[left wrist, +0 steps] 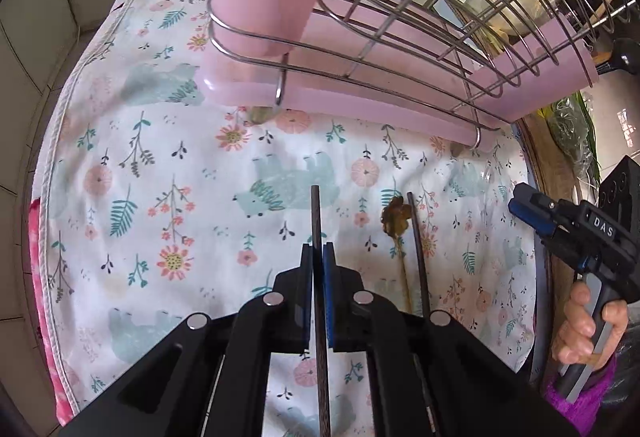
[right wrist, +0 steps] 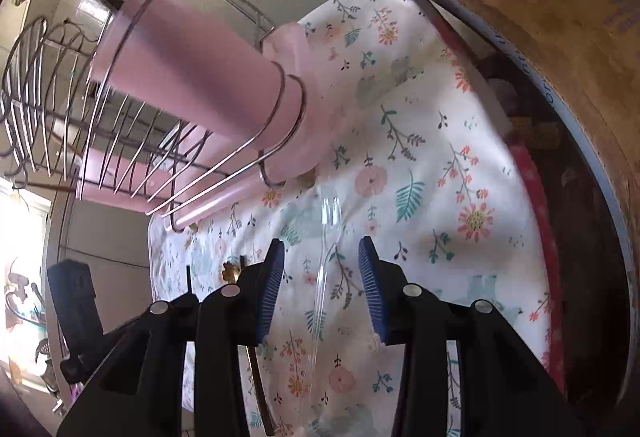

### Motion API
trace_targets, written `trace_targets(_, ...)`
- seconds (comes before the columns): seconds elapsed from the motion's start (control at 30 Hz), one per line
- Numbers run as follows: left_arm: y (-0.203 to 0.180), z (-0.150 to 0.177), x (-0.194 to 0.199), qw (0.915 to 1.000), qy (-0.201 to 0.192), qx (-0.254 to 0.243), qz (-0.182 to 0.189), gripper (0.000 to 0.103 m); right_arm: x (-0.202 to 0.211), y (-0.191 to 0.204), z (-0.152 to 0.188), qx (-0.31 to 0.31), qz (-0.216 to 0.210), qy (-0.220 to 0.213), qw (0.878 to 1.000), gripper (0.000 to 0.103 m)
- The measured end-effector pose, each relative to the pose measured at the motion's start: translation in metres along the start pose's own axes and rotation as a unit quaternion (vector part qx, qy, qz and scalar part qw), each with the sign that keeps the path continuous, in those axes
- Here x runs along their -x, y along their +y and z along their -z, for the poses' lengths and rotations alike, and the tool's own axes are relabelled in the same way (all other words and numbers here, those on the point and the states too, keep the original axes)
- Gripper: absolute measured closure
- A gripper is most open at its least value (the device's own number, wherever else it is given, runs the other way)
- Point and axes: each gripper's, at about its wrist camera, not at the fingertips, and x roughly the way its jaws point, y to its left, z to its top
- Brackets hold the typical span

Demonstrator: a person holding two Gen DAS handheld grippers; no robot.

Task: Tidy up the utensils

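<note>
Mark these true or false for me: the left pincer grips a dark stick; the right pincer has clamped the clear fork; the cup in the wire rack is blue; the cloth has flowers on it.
1. The left gripper grips a dark chopstick. True.
2. The right gripper has clamped the clear plastic fork. False: the fork lies between open jaws, untouched.
3. The cup in the wire rack is blue. False: it is pink.
4. The cloth is floral. True.

Pale tiled wall (left wrist: pixel 28 37) behind, bright window (right wrist: pixel 24 233)
</note>
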Motion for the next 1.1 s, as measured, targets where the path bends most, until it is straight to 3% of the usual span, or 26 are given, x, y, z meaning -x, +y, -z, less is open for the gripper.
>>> trace_targets(0.4, 0.035, 0.008, 0.014, 0.9993, -0.006, 0.018, 0.031, 0.098, -0.041, 0.016, -0.019, 0.047, 0.064, 0.005, 0.997, 0.064)
trace_targets(0.43, 0.037, 0.007, 0.015, 0.9993, -0.007, 0.02, 0.032, 0.098, -0.042, 0.019, -0.019, 0.057, 0.066, 0.003, 0.996, 0.071)
trace_targets(0.47, 0.037, 0.008, 0.016, 0.9992, -0.009, 0.021, 0.034, 0.098, -0.044, 0.021, -0.018, 0.062, 0.065, 0.007, 0.996, 0.088)
trace_targets(0.57, 0.041, 0.011, 0.021, 0.9988, -0.018, 0.023, 0.038, 0.098, -0.045, 0.022, -0.01, 0.068, 0.059, 0.009, 0.996, 0.092)
trace_targets(0.8, 0.051, 0.015, 0.058, 0.9962, -0.072, 0.017, 0.045, 0.099, -0.007, 0.036, 0.014, 0.107, 0.036, -0.054, 0.992, 0.094)
trace_targets(0.87, 0.051, 0.018, 0.071, 0.9942, -0.096, 0.013, 0.045, 0.099, 0.009, 0.045, 0.022, 0.13, 0.037, -0.081, 0.988, 0.099)
trace_targets(1.1, 0.048, 0.03, 0.119, 0.9822, -0.184, 0.0, 0.038, 0.099, 0.053, 0.071, 0.046, 0.19, 0.039, -0.16, 0.968, 0.1)
